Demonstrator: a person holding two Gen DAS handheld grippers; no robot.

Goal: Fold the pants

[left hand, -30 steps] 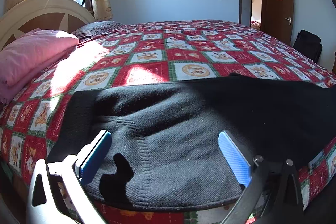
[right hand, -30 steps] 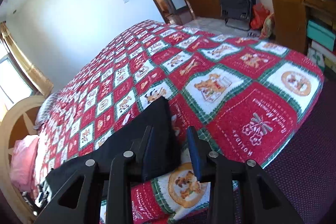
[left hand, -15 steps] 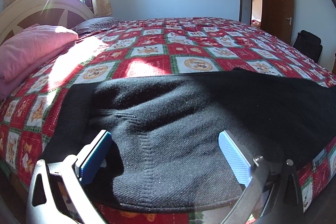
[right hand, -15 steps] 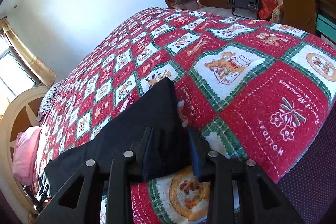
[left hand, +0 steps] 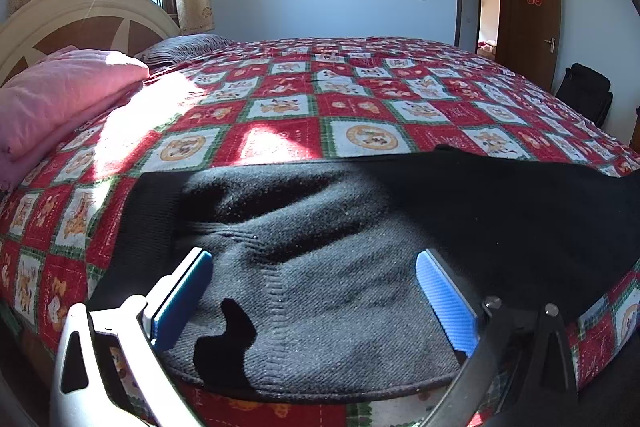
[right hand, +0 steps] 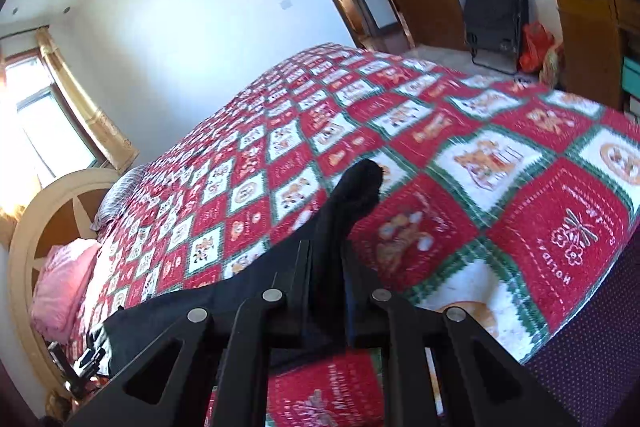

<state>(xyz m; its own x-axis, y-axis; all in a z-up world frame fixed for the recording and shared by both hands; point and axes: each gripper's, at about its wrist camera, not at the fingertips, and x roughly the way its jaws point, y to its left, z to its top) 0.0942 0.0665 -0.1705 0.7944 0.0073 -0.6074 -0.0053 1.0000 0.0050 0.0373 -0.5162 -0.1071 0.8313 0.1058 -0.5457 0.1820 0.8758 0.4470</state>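
- The black pants (left hand: 360, 239) lie spread along the near edge of the bed's red patchwork quilt (left hand: 288, 107), waistband at the left.
- The left tool (left hand: 316, 291) hovers over the waist end, its jaws wide apart and its blue pads (left hand: 444, 295) clear of the cloth.
- The right tool (right hand: 330, 267) has just been closing; its jaws now pinch a leg end of the pants (right hand: 352, 195), which sticks up between them.
- A pink pillow (left hand: 60, 99) lies at the far left by the headboard (left hand: 92, 7).
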